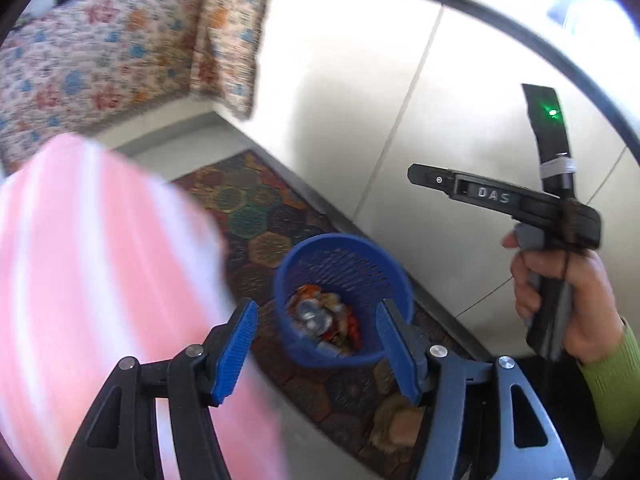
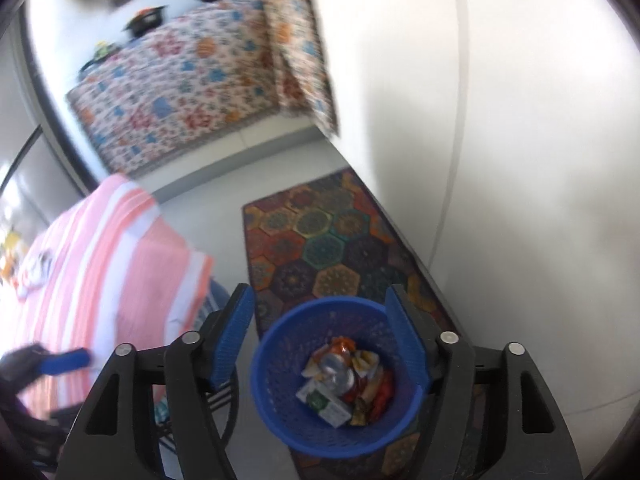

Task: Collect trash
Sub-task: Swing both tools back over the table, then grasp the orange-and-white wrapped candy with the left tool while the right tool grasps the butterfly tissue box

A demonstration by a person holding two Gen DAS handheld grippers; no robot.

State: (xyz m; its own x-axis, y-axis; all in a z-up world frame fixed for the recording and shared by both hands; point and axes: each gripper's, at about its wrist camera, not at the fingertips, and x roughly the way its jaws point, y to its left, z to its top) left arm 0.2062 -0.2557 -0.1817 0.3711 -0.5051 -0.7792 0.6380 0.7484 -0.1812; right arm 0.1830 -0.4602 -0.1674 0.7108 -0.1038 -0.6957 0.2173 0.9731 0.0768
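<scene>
A blue mesh bin (image 1: 344, 300) stands on a patterned rug (image 1: 256, 216) on the floor. It holds trash (image 1: 324, 322): crushed cans, wrappers and a small carton. My left gripper (image 1: 316, 356) is open and empty, above the bin. In the right wrist view the bin (image 2: 336, 372) sits below my right gripper (image 2: 320, 344), which is open and empty; the trash (image 2: 344, 384) lies inside. The right gripper's body (image 1: 552, 220), held in a hand, shows at the right of the left wrist view. A blue pad of the left gripper (image 2: 64, 360) shows at the lower left.
A table with a pink striped cloth (image 1: 100, 300) stands left of the bin, also in the right wrist view (image 2: 104, 264). A bed with a floral cover (image 2: 180, 84) lies further off. A white wall (image 2: 520, 160) runs along the rug's right side.
</scene>
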